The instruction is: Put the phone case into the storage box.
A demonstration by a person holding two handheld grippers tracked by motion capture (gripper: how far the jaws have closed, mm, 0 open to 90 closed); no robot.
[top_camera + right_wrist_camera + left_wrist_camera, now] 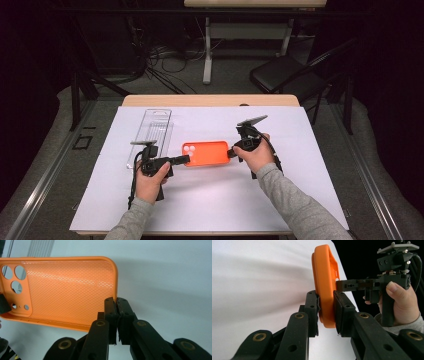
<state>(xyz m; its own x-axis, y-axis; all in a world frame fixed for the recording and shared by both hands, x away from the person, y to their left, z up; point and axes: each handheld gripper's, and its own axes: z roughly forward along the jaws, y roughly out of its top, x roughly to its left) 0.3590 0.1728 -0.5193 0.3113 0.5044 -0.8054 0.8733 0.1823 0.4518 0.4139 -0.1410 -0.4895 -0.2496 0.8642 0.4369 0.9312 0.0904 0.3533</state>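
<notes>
So I've got the orange phone case (205,153) pinched from both ends, sitting in the middle of the white sheet (300,150) on the table. My left gripper (181,159) is clamped on the camera-hole end, jaws squeezing the rim from either side. My right gripper (231,152) bites the opposite short edge, jaws nearly together on the thin wall. A clear plastic package (152,130) lies just beside the case, on my left, toward the far edge.

The hand-held gripper (117,302) has its jaws pinched on the orange phone case's (67,287) thin edge above white paper (165,272).
</notes>
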